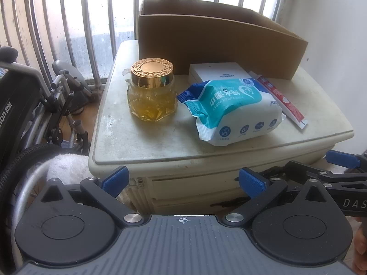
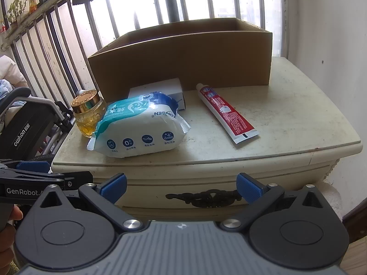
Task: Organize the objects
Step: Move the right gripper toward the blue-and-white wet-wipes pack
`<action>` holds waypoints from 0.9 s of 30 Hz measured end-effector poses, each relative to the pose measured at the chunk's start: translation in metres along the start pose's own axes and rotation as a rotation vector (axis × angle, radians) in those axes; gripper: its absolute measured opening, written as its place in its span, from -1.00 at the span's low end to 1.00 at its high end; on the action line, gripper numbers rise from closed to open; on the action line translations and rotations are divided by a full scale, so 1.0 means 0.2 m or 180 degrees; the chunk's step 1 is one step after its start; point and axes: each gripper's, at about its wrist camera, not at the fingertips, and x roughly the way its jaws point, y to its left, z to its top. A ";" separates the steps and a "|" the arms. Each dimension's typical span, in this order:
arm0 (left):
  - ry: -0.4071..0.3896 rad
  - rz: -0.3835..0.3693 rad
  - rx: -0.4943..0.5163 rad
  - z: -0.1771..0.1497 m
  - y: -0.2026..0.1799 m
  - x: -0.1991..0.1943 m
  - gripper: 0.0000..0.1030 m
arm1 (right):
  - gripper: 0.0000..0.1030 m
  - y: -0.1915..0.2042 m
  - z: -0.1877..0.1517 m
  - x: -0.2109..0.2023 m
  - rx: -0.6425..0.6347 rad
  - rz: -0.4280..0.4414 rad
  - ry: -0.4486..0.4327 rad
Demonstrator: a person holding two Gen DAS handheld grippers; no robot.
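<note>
- Left gripper, bottom centre of its view, jaws wide and empty; jar left of centre on the cabinet top.
- Wipes pack centre, toothpaste tube to its right, cardboard box behind.
- Right gripper equally wide, empty.
- Judged: nothing packed yet; next, 1 gripper must reach an item.
- Only the right view shows the drawer handle.

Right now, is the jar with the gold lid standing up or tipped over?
Standing up. The jar sits flat on the cabinet top, with its gold lid on top, closed.
</note>
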 end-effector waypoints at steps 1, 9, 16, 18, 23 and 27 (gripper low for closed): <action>0.0002 0.0002 0.0001 0.00 0.00 0.00 0.99 | 1.00 0.00 0.00 0.00 0.0000 0.0000 0.0001; 0.0030 0.0012 0.0002 0.00 0.00 0.01 0.98 | 1.00 -0.01 -0.01 0.01 0.0015 0.0004 0.0014; 0.0044 0.0008 -0.0003 0.00 -0.01 0.01 0.98 | 1.00 0.00 -0.01 0.01 0.0014 0.0003 0.0015; 0.0043 0.0007 -0.0006 0.00 -0.01 0.01 0.98 | 1.00 -0.01 -0.01 0.01 0.0015 0.0008 0.0015; 0.0028 -0.0006 -0.0016 0.01 0.00 0.01 0.98 | 1.00 0.00 -0.01 0.01 0.0008 0.0010 0.0001; 0.0002 -0.0021 -0.0008 0.02 0.01 0.01 0.99 | 1.00 0.00 0.00 0.02 0.0012 0.0025 -0.0007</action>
